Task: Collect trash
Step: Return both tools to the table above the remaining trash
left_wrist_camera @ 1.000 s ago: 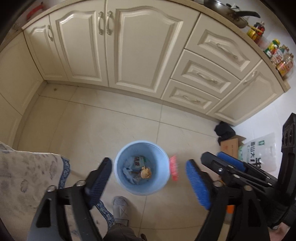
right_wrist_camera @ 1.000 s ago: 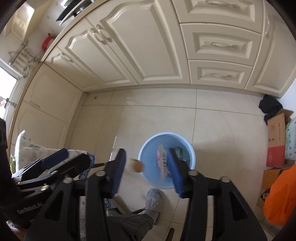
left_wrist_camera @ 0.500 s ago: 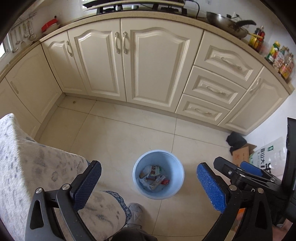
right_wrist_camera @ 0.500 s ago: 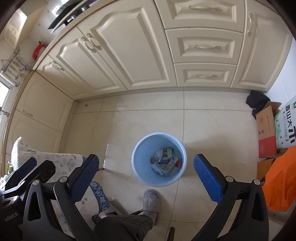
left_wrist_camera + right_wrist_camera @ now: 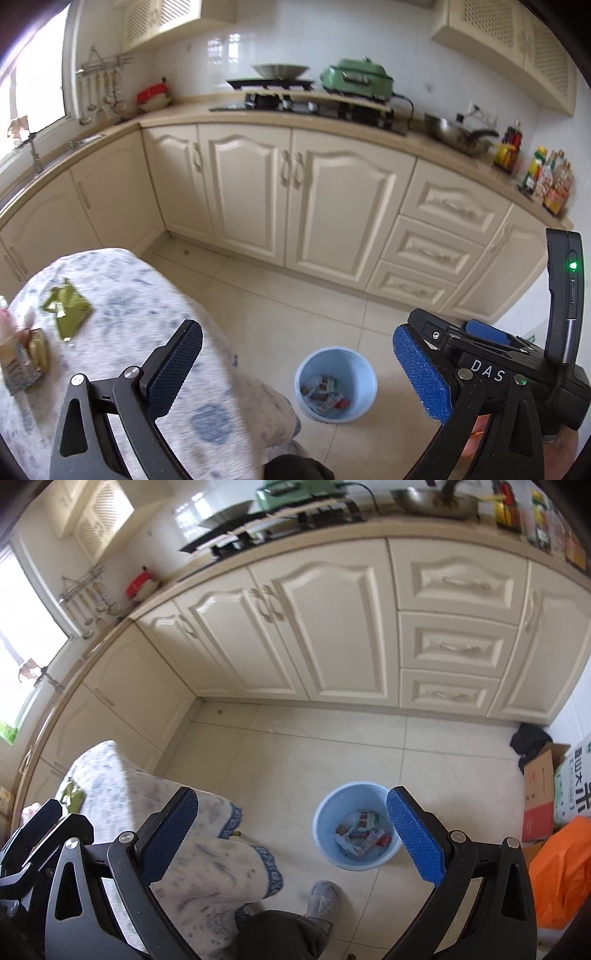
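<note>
Both the left tongs (image 5: pixel 295 369) and right tongs (image 5: pixel 291 838) hang spread and empty above the blue bin (image 5: pixel 335 384), which already holds several wrappers, while a green wrapper (image 5: pixel 66 310) and other scraps remain on the bench (image 5: pixel 147 295) beside it.

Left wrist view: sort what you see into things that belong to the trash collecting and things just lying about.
Belongs to the job:
- round light-blue plastic bin on the floor, wrappers inside
- crumpled green foil wrapper on the cloth-covered table
- small carton and wrappers at the table's left edge

Just lying about:
- green electric cooker
- steel wok
- condiment bottles
</note>
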`<move>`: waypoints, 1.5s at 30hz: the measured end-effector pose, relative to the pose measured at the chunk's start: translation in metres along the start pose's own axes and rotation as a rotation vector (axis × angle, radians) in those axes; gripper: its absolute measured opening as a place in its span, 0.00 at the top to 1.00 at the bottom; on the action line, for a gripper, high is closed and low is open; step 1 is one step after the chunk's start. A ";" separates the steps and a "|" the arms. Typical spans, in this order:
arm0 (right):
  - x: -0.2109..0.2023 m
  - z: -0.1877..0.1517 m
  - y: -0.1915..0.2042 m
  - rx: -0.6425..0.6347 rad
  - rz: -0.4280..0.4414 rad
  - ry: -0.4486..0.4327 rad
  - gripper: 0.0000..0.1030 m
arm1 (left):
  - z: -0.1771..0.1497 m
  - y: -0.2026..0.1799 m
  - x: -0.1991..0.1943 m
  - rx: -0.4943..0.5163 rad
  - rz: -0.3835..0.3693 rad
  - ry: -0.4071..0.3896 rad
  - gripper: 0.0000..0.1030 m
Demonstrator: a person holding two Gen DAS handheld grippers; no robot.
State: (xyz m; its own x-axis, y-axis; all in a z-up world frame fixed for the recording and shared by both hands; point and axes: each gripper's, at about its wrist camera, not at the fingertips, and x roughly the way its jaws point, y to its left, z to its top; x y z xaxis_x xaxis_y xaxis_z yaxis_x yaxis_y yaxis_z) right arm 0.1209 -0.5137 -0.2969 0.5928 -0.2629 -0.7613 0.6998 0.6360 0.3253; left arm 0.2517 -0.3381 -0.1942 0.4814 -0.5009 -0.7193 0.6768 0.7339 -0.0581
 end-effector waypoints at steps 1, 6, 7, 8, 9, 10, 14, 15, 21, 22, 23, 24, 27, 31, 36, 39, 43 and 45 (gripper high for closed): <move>-0.008 0.001 0.013 -0.020 0.016 -0.013 0.00 | -0.005 0.008 -0.017 -0.011 0.011 -0.022 0.01; -0.037 -0.002 0.070 -0.118 0.077 -0.065 0.00 | -0.026 0.050 -0.086 -0.076 0.084 -0.111 0.01; -0.044 -0.005 0.085 -0.144 0.092 -0.077 0.00 | -0.032 0.055 -0.100 -0.085 0.099 -0.126 0.01; -0.049 -0.007 0.095 -0.162 0.102 -0.086 0.00 | -0.037 0.062 -0.113 -0.096 0.115 -0.139 0.01; -0.054 -0.009 0.106 -0.181 0.113 -0.095 0.00 | -0.044 0.069 -0.128 -0.108 0.133 -0.154 0.01; -0.059 -0.011 0.118 -0.202 0.125 -0.104 0.00 | -0.051 0.075 -0.140 -0.121 0.149 -0.169 0.01; -0.077 -0.022 0.163 -0.279 0.167 -0.134 0.00 | -0.077 0.092 -0.187 -0.160 0.209 -0.222 0.01; -0.082 -0.026 0.175 -0.301 0.178 -0.143 0.00 | -0.083 0.097 -0.197 -0.171 0.231 -0.235 0.01; -0.107 -0.054 0.242 -0.429 0.243 -0.188 0.00 | -0.119 0.120 -0.251 -0.239 0.348 -0.302 0.01; -0.111 -0.058 0.252 -0.454 0.257 -0.198 0.00 | -0.126 0.123 -0.259 -0.251 0.368 -0.312 0.01; -0.114 -0.064 0.261 -0.479 0.268 -0.207 0.00 | -0.135 0.126 -0.267 -0.264 0.388 -0.322 0.01; -0.116 -0.069 0.271 -0.503 0.275 -0.216 0.00 | -0.142 0.130 -0.275 -0.276 0.408 -0.328 0.01; -0.120 -0.084 0.300 -0.569 0.301 -0.230 0.00 | -0.161 0.139 -0.291 -0.309 0.455 -0.341 0.01; -0.119 -0.105 0.333 -0.625 0.344 -0.224 0.00 | -0.181 0.146 -0.302 -0.335 0.503 -0.338 0.01; -0.120 -0.120 0.356 -0.669 0.375 -0.217 0.00 | -0.191 0.157 -0.301 -0.371 0.527 -0.329 0.01; -0.118 -0.125 0.368 -0.686 0.386 -0.212 0.00 | -0.191 0.169 -0.296 -0.390 0.534 -0.325 0.01; -0.106 -0.137 0.388 -0.737 0.402 -0.177 0.00 | -0.196 0.188 -0.291 -0.405 0.537 -0.309 0.01; -0.096 -0.143 0.397 -0.762 0.406 -0.145 0.00 | -0.195 0.202 -0.282 -0.416 0.536 -0.291 0.01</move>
State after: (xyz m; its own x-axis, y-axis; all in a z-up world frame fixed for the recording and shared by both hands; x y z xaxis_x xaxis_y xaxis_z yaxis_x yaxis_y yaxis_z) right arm 0.2854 -0.1319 -0.1751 0.8193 0.0330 -0.5724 -0.0030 0.9986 0.0534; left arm 0.1443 0.0404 -0.1381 0.8540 -0.0836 -0.5136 0.0679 0.9965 -0.0494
